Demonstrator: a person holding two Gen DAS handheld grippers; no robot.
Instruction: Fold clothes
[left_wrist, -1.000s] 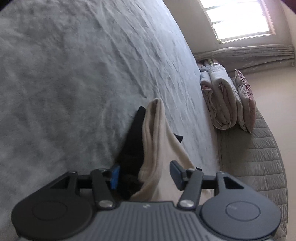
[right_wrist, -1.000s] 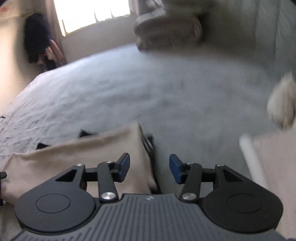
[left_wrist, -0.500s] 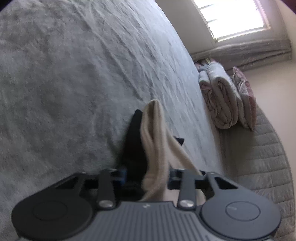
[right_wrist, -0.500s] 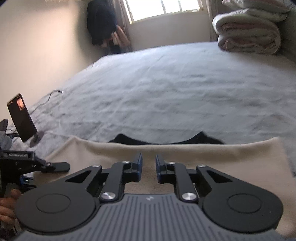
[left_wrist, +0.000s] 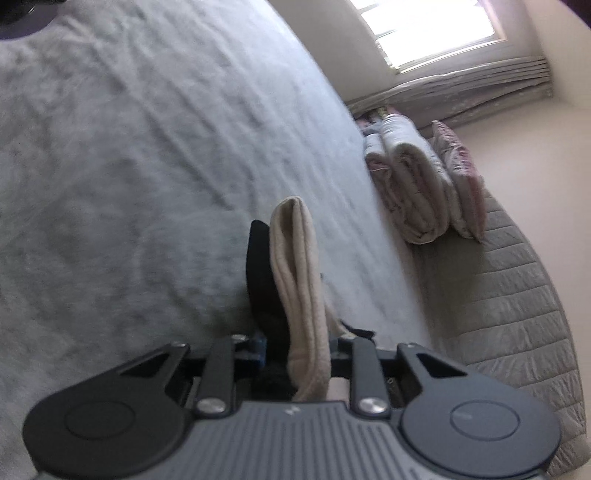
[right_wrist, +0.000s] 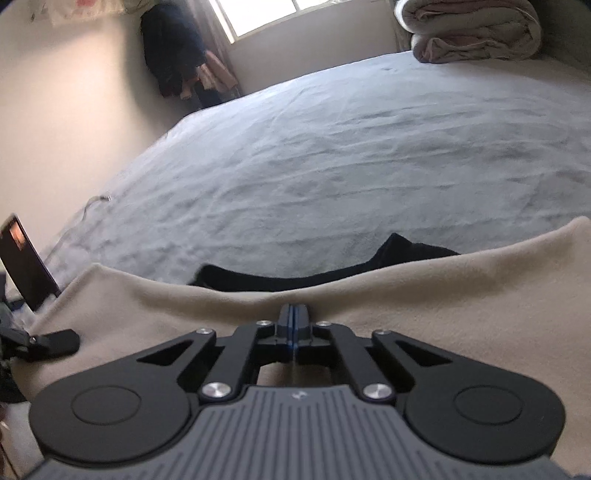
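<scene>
Pinching the cream garment (left_wrist: 299, 280) on the bed (left_wrist: 129, 166), the left gripper (left_wrist: 297, 343) clamps its folded edge at 6 o'clock while the right gripper (right_wrist: 294, 325), fully closed, nips the near hem, so the black layer (right_wrist: 332, 266) beneath could slip free.

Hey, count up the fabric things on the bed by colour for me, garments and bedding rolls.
Beige garment: 1
Black garment: 1
Pale pink and white rolled bedding: 2 rolls side by side
Pink pillow: 1
Total: 5
</scene>
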